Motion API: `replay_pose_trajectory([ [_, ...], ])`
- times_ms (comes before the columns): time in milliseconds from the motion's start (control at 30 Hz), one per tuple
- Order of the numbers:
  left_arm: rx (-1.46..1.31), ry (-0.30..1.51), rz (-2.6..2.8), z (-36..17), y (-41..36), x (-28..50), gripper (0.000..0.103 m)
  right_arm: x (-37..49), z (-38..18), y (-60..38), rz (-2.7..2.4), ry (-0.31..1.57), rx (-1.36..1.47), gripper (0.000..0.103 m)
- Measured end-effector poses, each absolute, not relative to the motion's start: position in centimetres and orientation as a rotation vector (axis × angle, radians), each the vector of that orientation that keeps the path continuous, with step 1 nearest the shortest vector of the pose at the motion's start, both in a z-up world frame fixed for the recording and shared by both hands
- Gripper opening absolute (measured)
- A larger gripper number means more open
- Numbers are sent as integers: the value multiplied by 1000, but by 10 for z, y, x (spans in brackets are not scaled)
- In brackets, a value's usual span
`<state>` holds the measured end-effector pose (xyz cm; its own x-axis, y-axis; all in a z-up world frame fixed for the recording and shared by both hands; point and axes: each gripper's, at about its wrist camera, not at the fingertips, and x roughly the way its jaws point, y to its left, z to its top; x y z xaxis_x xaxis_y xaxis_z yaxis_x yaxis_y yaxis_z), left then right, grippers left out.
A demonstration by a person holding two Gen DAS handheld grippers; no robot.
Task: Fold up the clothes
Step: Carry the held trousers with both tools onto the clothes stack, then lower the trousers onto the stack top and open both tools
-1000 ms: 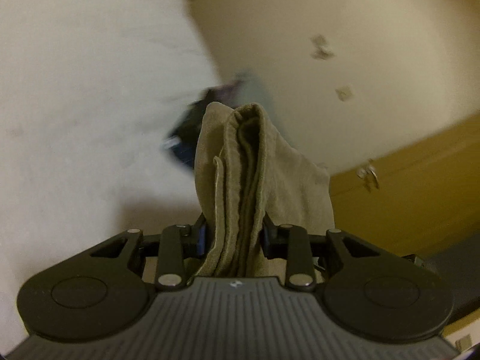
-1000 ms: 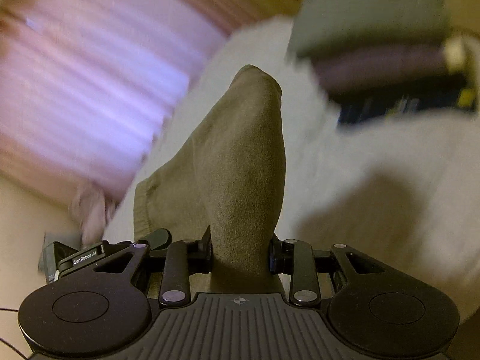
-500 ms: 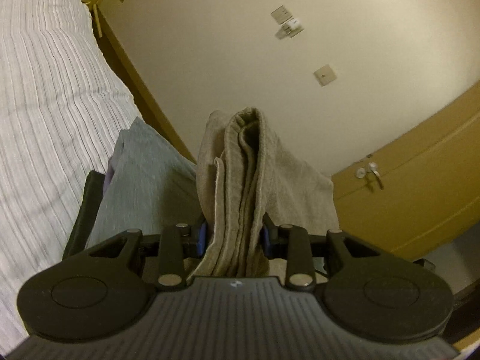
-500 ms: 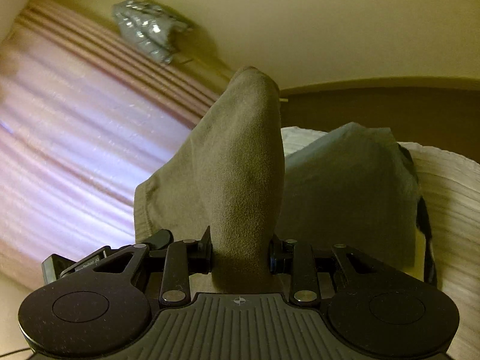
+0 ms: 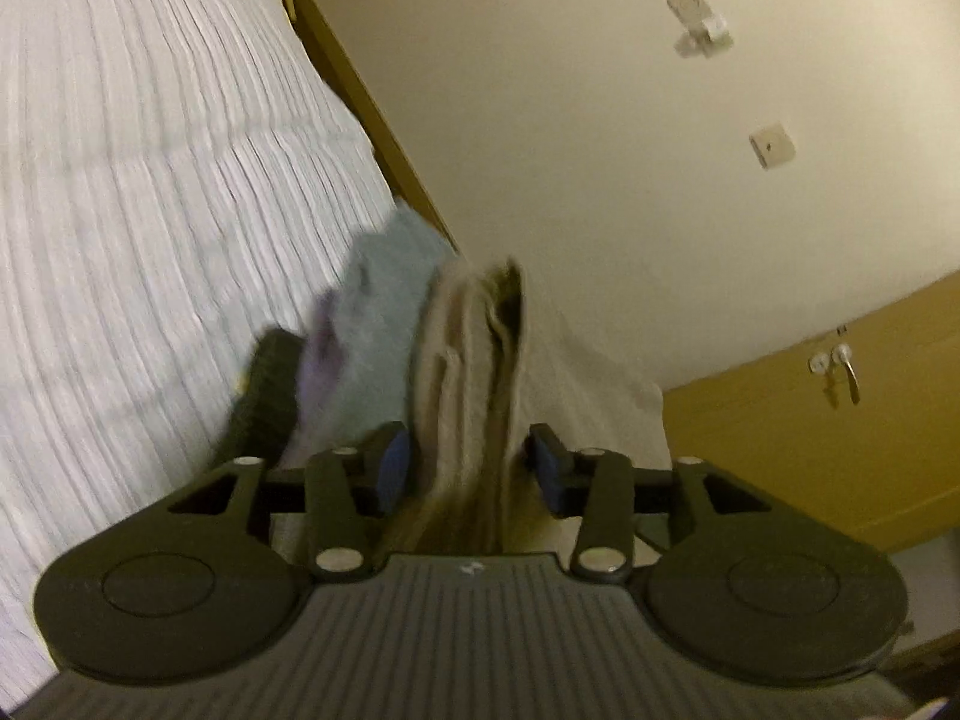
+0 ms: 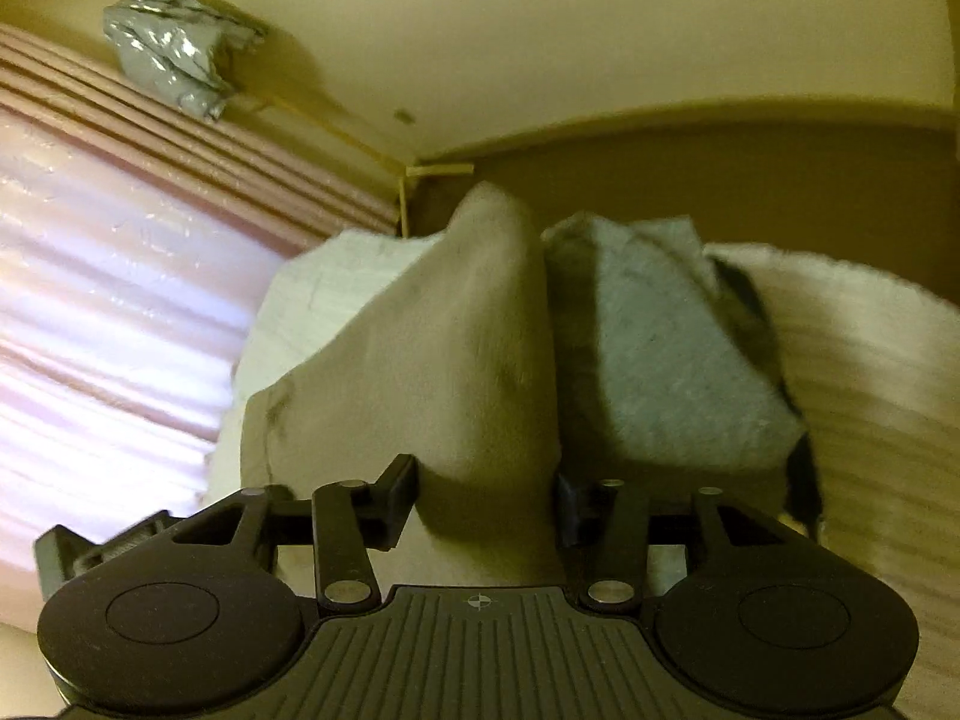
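A folded beige garment (image 5: 462, 372) (image 6: 456, 360) runs between the fingers of both grippers. It hangs over a stack of folded clothes on the bed: a grey-blue piece (image 5: 384, 294) (image 6: 654, 348) on top, a purple layer (image 5: 321, 354) under it, and a dark piece (image 5: 264, 384) (image 6: 798, 474) at the bottom. My left gripper (image 5: 468, 462) has its jaws parted, with a thin gap beside the right blue pad (image 5: 549, 471). My right gripper (image 6: 486, 492) is also parted, with the cloth loose between the pads.
The white ribbed bedcover (image 5: 150, 210) (image 6: 870, 390) fills the left of the left wrist view. A wooden headboard (image 6: 720, 168) and cream wall stand behind the stack. Pink curtains (image 6: 90, 300) hang at left. A yellow door with a handle (image 5: 840, 366) is at right.
Both grippers came down over the clothes stack and their jaws widened. The beige garment's top has sunk lower between the fingers.
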<state>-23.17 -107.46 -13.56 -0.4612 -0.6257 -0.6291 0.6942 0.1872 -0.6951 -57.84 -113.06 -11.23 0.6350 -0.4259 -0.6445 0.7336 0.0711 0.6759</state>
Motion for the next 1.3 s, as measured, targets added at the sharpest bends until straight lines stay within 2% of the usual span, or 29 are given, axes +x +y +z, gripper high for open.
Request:
replay_pose_trajectory([
  [100,77,1250,-1525,-113,-1053,-227,33,-582,-94,-1108,-984,301,1106,49],
  [200,104,1120,-1554,-87,-1028,-229,4,-575,-74,-1072,-1087,335,907,48],
  [333,266,972,-1743,-66,-1009,-274,4,-552,-61,-1028,-1050,433,713,48],
  [433,404,886,-1703,-79,-1007,-299,4,-535,-66,-1003,-1031,489,649,48],
  [533,501,879,-1641,-102,-1006,-305,2,-524,-81,-983,-1025,538,619,48],
  [733,490,887,-1617,-113,-1002,-300,2,-510,-114,-998,-1060,635,611,48],
  [833,480,885,-1598,-103,-1002,-297,2,-509,-117,-1004,-1051,645,624,48],
  [1033,438,861,-1579,-75,-1002,-294,2,-520,-83,-1019,-1067,564,612,48],
  [1200,454,781,-1636,-51,-1041,-310,2,-521,-62,-1061,-1107,507,613,48],
  [1300,460,799,-1644,-62,-1080,-318,2,-517,-60,-1092,-1114,469,607,48],
])
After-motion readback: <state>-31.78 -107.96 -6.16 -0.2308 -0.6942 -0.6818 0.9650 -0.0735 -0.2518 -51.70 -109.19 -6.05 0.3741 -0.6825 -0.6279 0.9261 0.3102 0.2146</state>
